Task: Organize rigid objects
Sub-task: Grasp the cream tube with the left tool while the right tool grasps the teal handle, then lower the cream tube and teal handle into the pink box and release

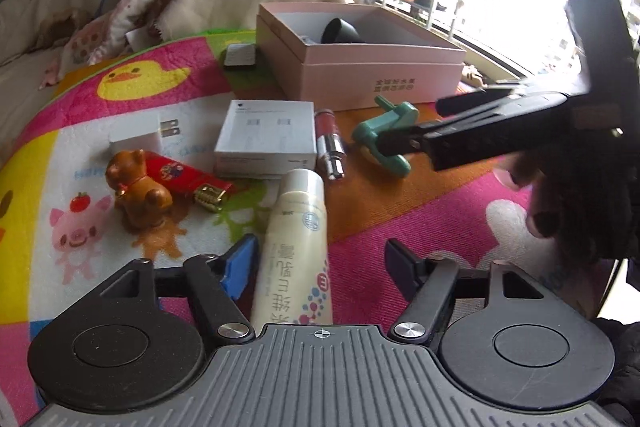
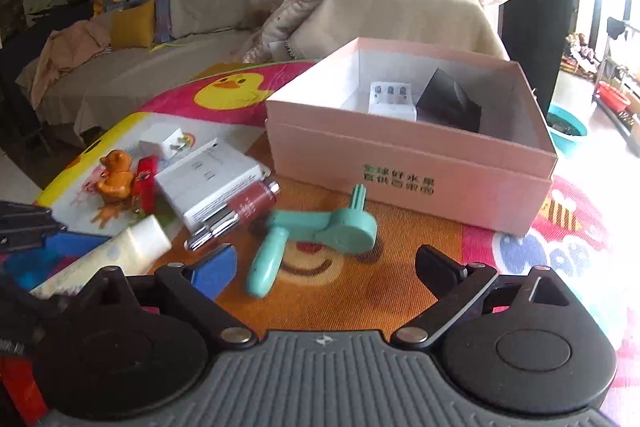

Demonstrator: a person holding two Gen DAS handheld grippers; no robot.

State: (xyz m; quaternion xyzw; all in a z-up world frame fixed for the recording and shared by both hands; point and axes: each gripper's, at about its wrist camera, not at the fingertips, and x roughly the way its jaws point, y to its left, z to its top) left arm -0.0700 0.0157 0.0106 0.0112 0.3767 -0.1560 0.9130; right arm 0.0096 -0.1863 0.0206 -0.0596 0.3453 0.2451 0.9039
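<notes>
Nearest the left wrist camera, the left gripper [image 1: 320, 267] hovers with its jaws spread wide and gripping nothing; the cream lotion tube [image 1: 296, 247] lies on the mat between them, beside the blue finger [image 1: 240, 265]. At ten o'clock stands the brown bear figurine [image 1: 138, 187], the red tube [image 1: 188, 177] touching it. At twelve o'clock sit the white carton [image 1: 266, 139] and, farther back, the open pink box [image 1: 360, 55] with a black cup [image 1: 342, 31] inside. At two o'clock the right gripper [image 1: 386, 143] reaches to the teal tool [image 1: 384, 135]. From its own camera its jaws are wide apart, holding nothing, the teal tool on the mat ahead.
</notes>
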